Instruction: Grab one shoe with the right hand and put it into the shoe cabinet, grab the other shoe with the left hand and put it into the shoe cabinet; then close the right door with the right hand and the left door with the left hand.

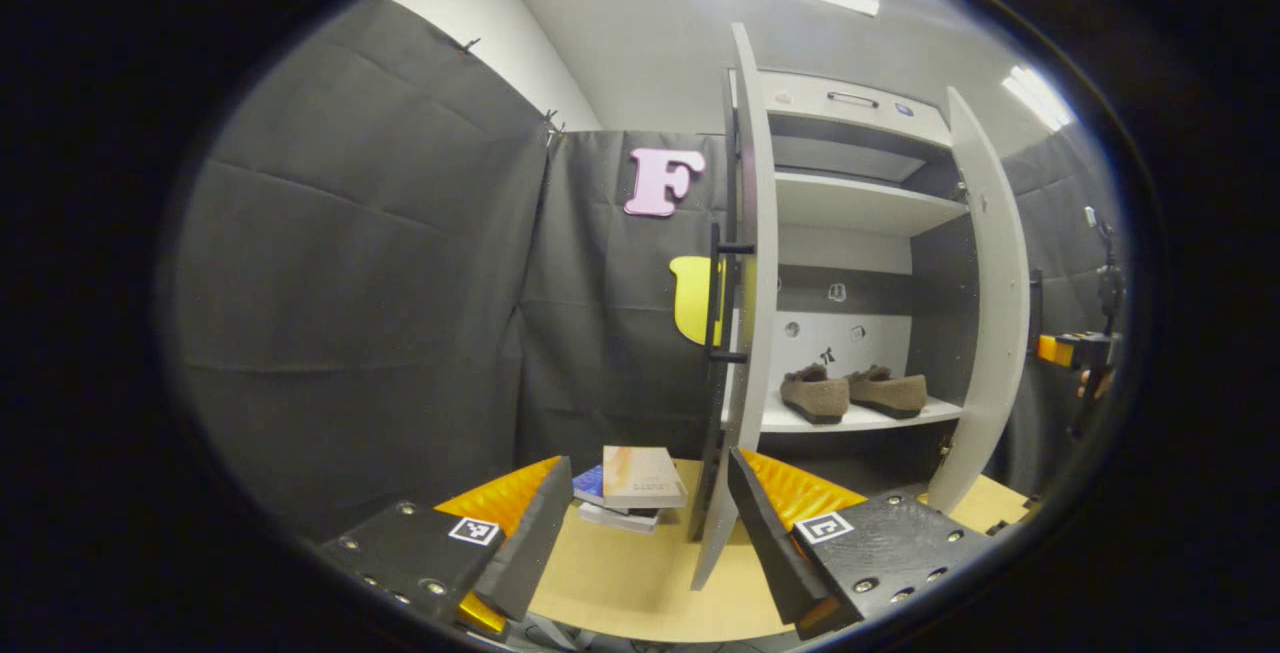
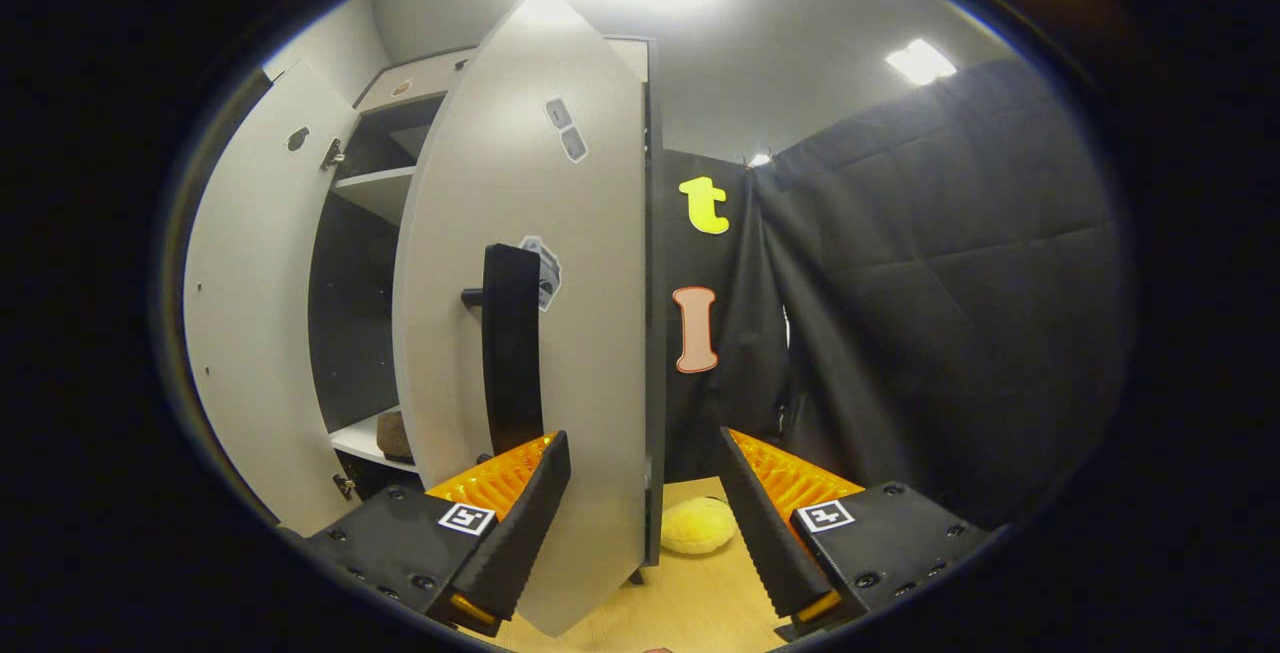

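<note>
In the left gripper view my left claw [image 1: 640,533] stands wide, its two fingers well apart with nothing between them, hovering over the light wooden counter [image 1: 640,593]. Ahead of it the shoe cabinet [image 1: 850,233] is open. Its left door [image 1: 750,333] swings out edge-on toward me, the black bar handle [image 1: 715,293] on its outer face. The right door [image 1: 990,313] stands open on the far side. Both shoes rest side by side on the lower shelf [image 1: 860,419]: the left brown slipper [image 1: 815,395] and the right brown slipper [image 1: 888,390], fuzzy at the collar, touching or nearly so. A short stack of books [image 1: 632,486] lies on the counter just beyond the claw, beside the left door's foot; the cover lettering is too blurred for me to read. Square black-and-white marker tags sit on each finger mount.

In the right gripper view my right claw [image 2: 645,523] is also wide and holds nothing. The right door [image 2: 530,333] fills the space just ahead, its black handle [image 2: 512,343] above my left finger [image 2: 520,523]. Small stickers on the door are illegible. A yellow fuzzy ball [image 2: 697,526] lies on the counter [image 2: 690,603] between the fingers, farther off. One slipper [image 2: 393,436] peeks from the shelf behind the door.
</note>
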{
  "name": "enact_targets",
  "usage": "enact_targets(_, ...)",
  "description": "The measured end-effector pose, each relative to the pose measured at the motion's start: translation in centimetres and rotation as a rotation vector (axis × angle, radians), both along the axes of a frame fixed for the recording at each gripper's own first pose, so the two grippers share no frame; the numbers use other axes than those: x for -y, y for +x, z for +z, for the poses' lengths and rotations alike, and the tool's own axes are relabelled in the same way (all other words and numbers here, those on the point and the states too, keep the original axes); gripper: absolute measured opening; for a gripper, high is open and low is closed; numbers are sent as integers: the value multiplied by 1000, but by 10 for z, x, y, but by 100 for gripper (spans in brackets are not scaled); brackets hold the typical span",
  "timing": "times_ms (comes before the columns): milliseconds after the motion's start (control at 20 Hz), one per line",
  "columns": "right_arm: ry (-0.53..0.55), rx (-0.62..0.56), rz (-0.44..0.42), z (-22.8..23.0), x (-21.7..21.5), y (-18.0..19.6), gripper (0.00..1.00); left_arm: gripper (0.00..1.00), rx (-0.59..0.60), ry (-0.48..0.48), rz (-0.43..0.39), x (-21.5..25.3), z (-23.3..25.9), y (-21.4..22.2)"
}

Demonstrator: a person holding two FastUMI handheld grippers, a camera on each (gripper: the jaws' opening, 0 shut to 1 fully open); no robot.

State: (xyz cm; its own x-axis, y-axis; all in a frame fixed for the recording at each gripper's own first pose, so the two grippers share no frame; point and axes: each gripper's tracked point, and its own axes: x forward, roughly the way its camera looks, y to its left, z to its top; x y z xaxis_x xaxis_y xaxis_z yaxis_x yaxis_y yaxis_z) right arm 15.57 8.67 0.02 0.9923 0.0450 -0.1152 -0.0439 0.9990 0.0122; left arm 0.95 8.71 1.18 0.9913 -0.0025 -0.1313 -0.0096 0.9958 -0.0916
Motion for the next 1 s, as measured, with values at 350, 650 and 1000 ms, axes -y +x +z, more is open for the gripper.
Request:
enact_targets(350, -37, 1, 84, -2, -31, 5, 96, 90, 3, 7, 26, 7, -8, 2)
enact_targets(650, -38, -9, 100, -12, -23, -10, 96, 90, 8, 8, 20, 11, -4, 31)
enact_targets(1000, -35, -34, 79, -29, 8, -42, 96, 84, 51, 28, 77, -16, 24, 85)
